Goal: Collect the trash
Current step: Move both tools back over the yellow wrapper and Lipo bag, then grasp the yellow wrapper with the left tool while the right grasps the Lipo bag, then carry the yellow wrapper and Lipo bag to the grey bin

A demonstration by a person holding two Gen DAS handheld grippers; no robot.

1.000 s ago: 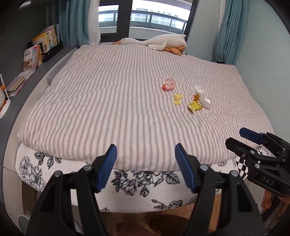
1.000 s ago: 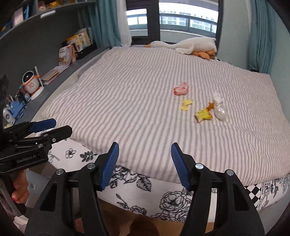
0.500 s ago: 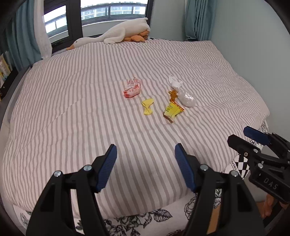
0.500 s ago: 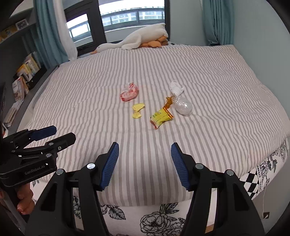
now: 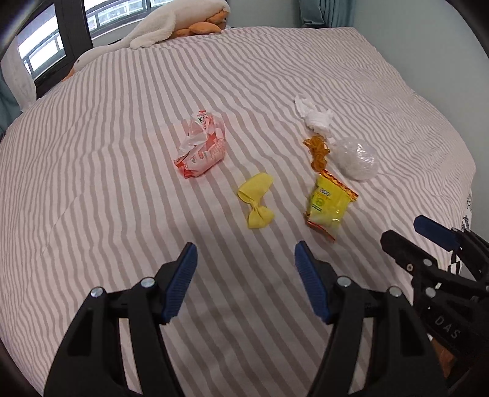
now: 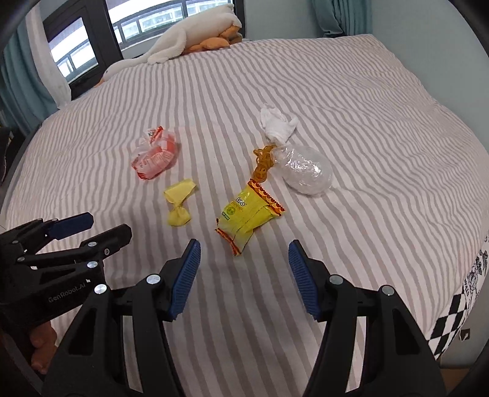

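- left gripper (image 5: pixel 244 268) held over the near part of the striped bedspread (image 5: pixel 122 189), jaws spread wide, nothing between the blue pads.
- right gripper (image 6: pixel 244 265) likewise spread and empty, hovering just short of the yellow snack packet (image 6: pixel 249 213).
- trash scattered mid-bed: crumpled red-and-white wrapper (image 5: pixel 201 146) furthest left, alone.
- yellow twisted wrapper (image 5: pixel 256 200) lying between the red one and the yellow snack packet (image 5: pixel 328 204), apart from both.
- tangle of orange rubber bands (image 5: pixel 318 149) just beyond the packet's top edge, touching or nearly so.
- clear plastic ball (image 5: pixel 356 158) just right of the bands; white crumpled tissue (image 5: pixel 314 117) beyond it.
- plush goose (image 5: pixel 171 27) stretched along the far edge by the window (image 6: pixel 76 52).
- each gripper visible at the edge of the other's view, hands underneath.
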